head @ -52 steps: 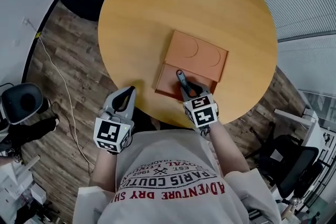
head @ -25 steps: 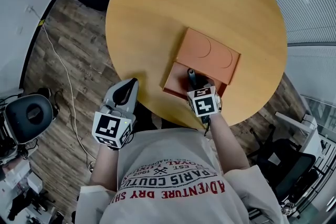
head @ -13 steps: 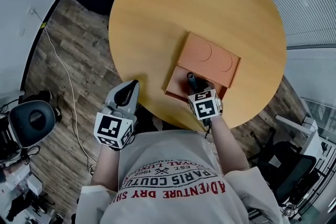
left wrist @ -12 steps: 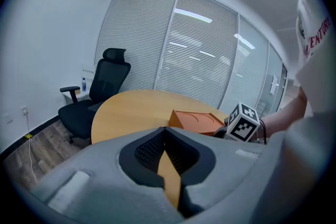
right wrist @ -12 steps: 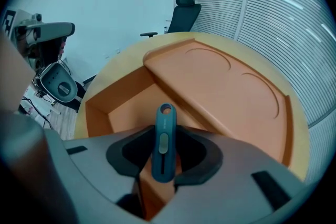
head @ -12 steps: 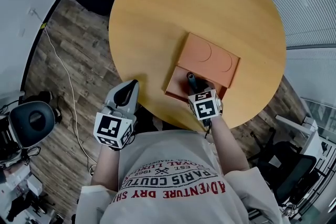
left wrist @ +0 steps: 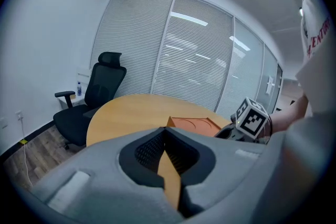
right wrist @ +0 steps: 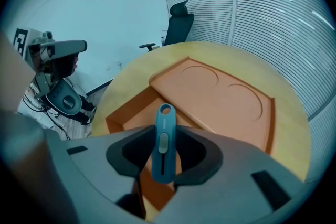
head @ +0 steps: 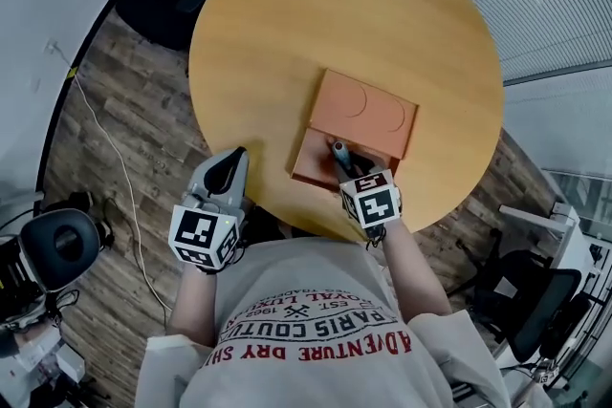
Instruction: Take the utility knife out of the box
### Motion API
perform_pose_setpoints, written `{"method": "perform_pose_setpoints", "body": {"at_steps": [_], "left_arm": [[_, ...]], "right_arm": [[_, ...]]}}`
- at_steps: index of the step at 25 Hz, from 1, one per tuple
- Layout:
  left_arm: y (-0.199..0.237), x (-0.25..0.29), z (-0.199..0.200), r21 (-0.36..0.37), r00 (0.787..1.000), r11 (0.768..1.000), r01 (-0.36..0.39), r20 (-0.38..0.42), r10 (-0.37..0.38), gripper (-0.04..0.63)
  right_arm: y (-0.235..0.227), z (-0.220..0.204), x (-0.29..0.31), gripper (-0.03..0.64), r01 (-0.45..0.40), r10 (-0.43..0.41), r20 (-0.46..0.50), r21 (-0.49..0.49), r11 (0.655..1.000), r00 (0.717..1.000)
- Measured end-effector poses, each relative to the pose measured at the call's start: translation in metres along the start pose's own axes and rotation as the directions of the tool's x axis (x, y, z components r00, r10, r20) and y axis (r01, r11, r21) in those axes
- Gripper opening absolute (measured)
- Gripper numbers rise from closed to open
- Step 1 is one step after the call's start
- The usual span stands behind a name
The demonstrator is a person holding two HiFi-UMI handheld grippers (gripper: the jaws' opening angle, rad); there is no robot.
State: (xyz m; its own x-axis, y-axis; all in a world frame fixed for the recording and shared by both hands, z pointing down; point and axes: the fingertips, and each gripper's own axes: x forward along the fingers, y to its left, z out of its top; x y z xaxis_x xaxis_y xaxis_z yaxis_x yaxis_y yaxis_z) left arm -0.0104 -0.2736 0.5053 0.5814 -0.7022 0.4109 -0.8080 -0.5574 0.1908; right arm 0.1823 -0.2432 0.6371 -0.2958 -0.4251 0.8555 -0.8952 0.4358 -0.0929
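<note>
An orange box lies near the round table's front edge, its open tray toward me and its lid behind. My right gripper is shut on a blue-grey utility knife. The knife stands up between the pads, a little above the tray. My left gripper hangs off the table's front left edge, its tips together and nothing in them. The left gripper view shows the box and the right gripper's marker cube.
The wooden table is bare apart from the box. Black office chairs stand at the far left, left and right. A cable runs over the wood floor on the left. Slatted blinds line the far wall.
My right gripper has risen from the tray with the knife between its jaws. The left gripper has stayed put.
</note>
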Motion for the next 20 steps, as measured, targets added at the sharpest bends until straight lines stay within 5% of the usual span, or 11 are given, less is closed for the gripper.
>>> {"method": "perform_pose_setpoints", "body": {"at_steps": [12, 20], "left_arm": [[-0.037, 0.015, 0.032, 0.089, 0.992, 0.989, 0.122, 0.033, -0.125, -0.005], [-0.072, 0.017, 0.067, 0.188, 0.975, 0.963, 0.195, 0.068, -0.211, -0.005]], "right_arm": [[-0.003, 0.018, -0.062, 0.132, 0.069, -0.074, 0.140, 0.041, 0.997, 0.987], [-0.012, 0.048, -0.121, 0.132, 0.088, -0.124, 0.329, 0.121, 0.989, 0.936]]}}
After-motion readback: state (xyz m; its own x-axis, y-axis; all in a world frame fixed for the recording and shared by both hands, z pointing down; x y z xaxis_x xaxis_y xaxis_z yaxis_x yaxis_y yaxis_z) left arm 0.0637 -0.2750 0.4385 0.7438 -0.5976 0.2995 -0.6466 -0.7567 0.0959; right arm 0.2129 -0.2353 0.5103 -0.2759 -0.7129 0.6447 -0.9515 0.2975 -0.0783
